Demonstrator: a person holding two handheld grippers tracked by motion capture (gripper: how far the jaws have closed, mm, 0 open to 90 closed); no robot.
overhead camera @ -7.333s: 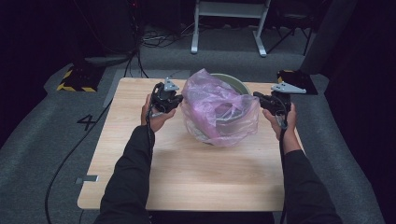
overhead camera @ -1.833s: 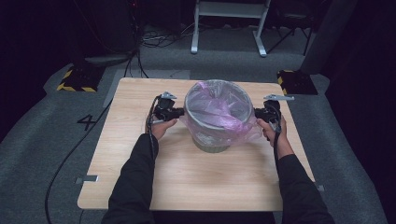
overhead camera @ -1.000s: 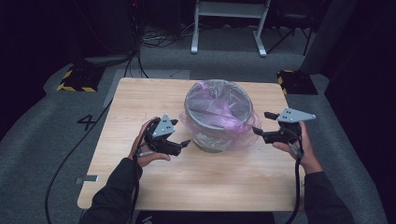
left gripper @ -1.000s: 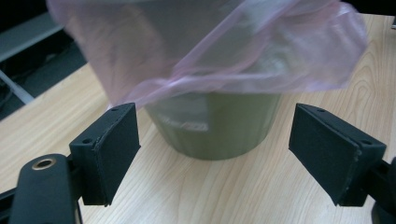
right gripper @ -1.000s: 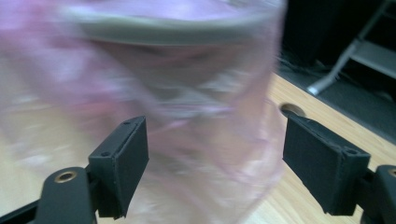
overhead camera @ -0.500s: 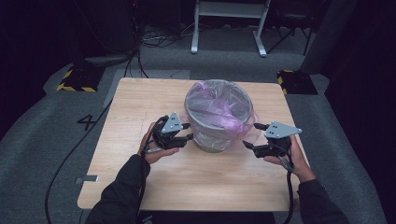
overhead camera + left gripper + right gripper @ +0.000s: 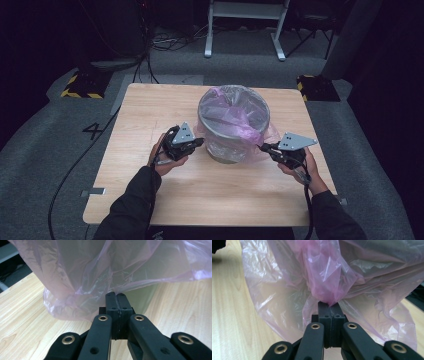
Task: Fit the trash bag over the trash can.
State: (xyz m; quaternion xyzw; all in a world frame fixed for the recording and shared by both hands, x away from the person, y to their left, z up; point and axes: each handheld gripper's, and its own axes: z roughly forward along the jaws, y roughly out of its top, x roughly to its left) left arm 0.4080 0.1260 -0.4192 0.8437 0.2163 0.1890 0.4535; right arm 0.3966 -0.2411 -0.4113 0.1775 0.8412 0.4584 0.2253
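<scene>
Translucent pink bin liner (image 7: 235, 112) drapes crumpled over a grey wastebasket (image 7: 227, 150) at table (image 7: 150, 107) centre. Left gripper (image 7: 199, 142), at 9 o'clock, and right gripper (image 7: 261, 147), at 3 o'clock, each pinch its hanging hem.

A black "4" — on the grey floor (image 7: 60, 150) left of the table (image 7: 210, 200)

The bag (image 7: 329, 277) gathered just ahead of the fingertips (image 7: 324, 308) of the right gripper (image 7: 328, 304) is thin, see-through pink plastic film, crinkled and glossy where it catches light. The jaws of both grippers are matt black plastic with small brass-coloured metal rivets, and the left gripper (image 7: 116, 294) has the same film at its tips. Beneath the fingers lies a table (image 7: 150, 115) of pale wood-grain with a smooth, dull finish, and the bin (image 7: 225, 152) under the film looks like matt grey plastic.
</scene>
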